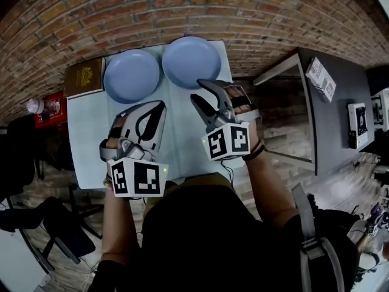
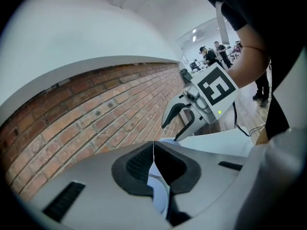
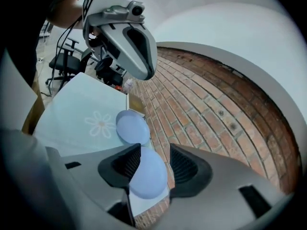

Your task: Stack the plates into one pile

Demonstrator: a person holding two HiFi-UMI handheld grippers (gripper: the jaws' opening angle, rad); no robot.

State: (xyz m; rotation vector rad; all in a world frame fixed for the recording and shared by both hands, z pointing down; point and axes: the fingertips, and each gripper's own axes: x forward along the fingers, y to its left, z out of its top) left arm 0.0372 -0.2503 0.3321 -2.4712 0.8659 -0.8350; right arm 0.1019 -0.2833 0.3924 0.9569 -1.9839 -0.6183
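Two blue plates lie side by side at the far edge of the pale blue table [image 1: 88, 145]: the left plate [image 1: 132, 76] and the right plate [image 1: 191, 61]. Both grippers hover above the table, short of the plates. My left gripper [image 1: 159, 106] is shut with nothing in it, its tips near the left plate's near rim. My right gripper [image 1: 197, 90] is open and empty, just short of the right plate. In the right gripper view the right plate [image 3: 148, 174] shows between the spread fingers [image 3: 125, 159], the left plate [image 3: 132, 127] beyond. The left gripper view shows the jaws meeting [image 2: 153, 145].
A brown book [image 1: 84, 76] lies left of the left plate at the table's far corner. A brick wall [image 1: 182, 11] runs behind the table. A red item with a bottle [image 1: 44, 107] sits left; a grey desk [image 1: 340, 96] stands right. The tablecloth bears a flower print [image 3: 100, 123].
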